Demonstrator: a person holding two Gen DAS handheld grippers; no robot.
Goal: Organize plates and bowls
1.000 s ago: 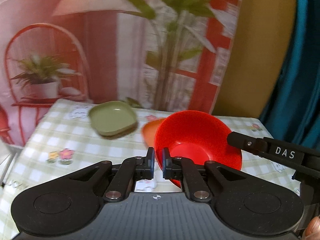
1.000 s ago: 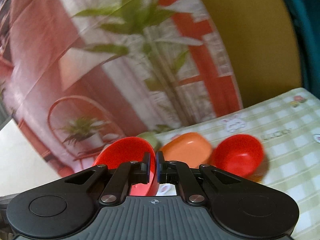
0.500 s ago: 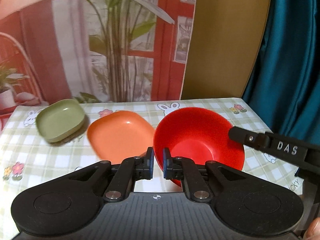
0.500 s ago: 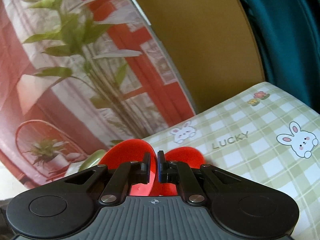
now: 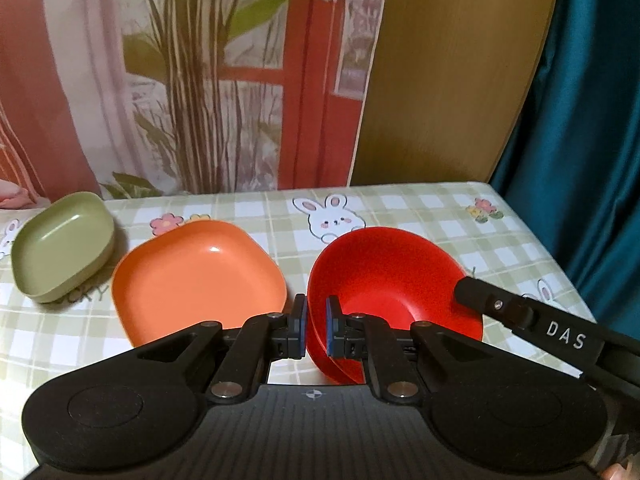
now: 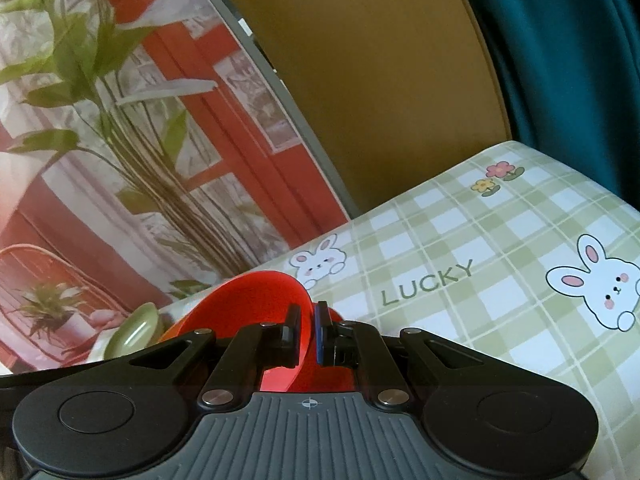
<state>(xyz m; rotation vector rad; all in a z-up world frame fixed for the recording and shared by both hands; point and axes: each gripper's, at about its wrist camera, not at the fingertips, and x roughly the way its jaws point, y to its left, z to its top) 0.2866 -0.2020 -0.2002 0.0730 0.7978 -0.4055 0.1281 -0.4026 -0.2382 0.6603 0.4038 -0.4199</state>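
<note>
Both grippers hold one red bowl by its rim, tilted, low over the checked tablecloth. My left gripper is shut on the near left rim. My right gripper is shut on the opposite rim, and one of its fingers shows in the left wrist view. A second red edge peeks out just under the held bowl, and red also shows behind the right fingers; whether the two touch I cannot tell. An orange square plate lies to the left, with a green dish beyond it.
A printed backdrop of plants and a red window stands behind the table. A brown board and a teal curtain close off the right side. Bare cloth with bunny prints and the word LUCKY lies right of the bowl.
Both grippers carried the red bowl rightward and down toward the table. The plates slid left in view, and the other red bowl is now nearly hidden under the held one.
</note>
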